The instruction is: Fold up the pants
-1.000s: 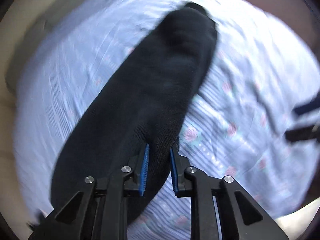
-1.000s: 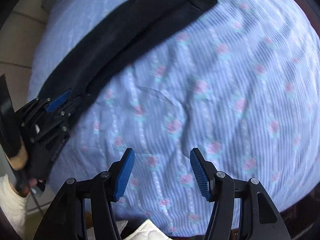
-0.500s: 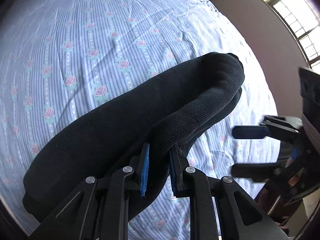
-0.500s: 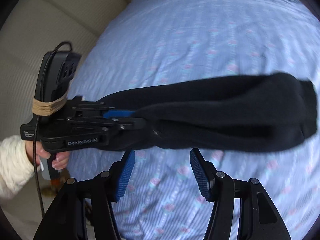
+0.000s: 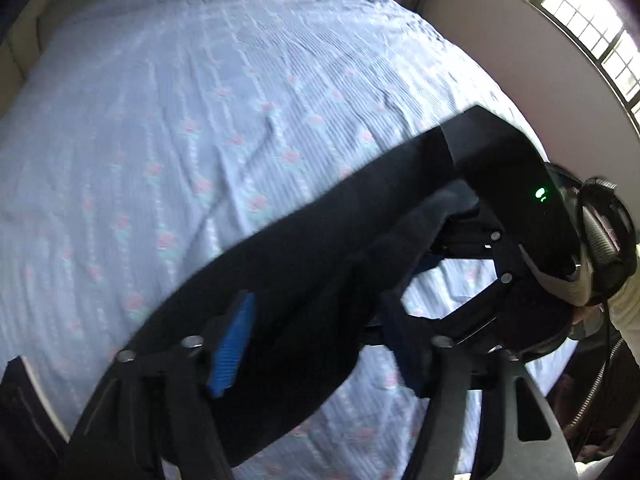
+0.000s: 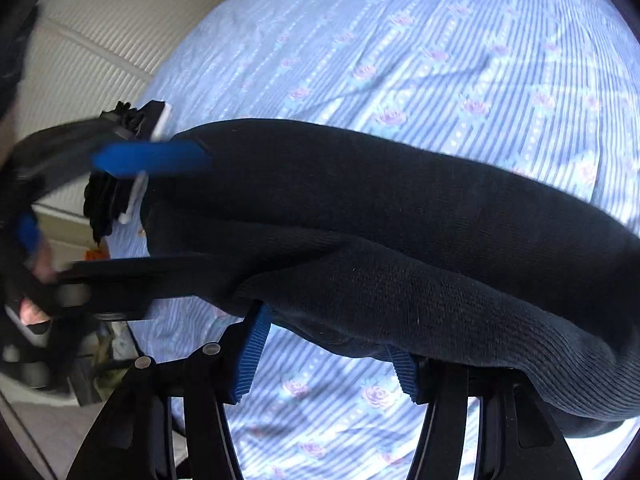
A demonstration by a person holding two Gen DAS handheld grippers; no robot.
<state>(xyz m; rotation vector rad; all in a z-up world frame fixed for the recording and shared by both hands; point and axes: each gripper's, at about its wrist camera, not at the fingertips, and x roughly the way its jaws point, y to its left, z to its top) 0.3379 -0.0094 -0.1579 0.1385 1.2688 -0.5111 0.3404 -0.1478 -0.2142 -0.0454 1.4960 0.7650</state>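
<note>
The black knit pants (image 5: 304,264) hang folded in the air over the bed, and they also show in the right wrist view (image 6: 400,224). My left gripper (image 5: 320,340) has opened its jaws wide, with the cloth lying loosely between them. My right gripper (image 6: 328,356) is open too; the pants drape over and between its blue pads (image 6: 250,356). The two grippers are close together, each seen in the other's view: the right one in the left wrist view (image 5: 500,248), the left one in the right wrist view (image 6: 120,216).
The bed sheet (image 5: 180,128) is pale blue, striped, with pink roses, also in the right wrist view (image 6: 440,60). A beige ribbed headboard (image 6: 96,40) lies at the upper left. A wall and window (image 5: 592,32) stand beyond the bed.
My left gripper has opened from its pinch on the pants. The right gripper has moved in under the cloth, and the two grippers are much closer together.
</note>
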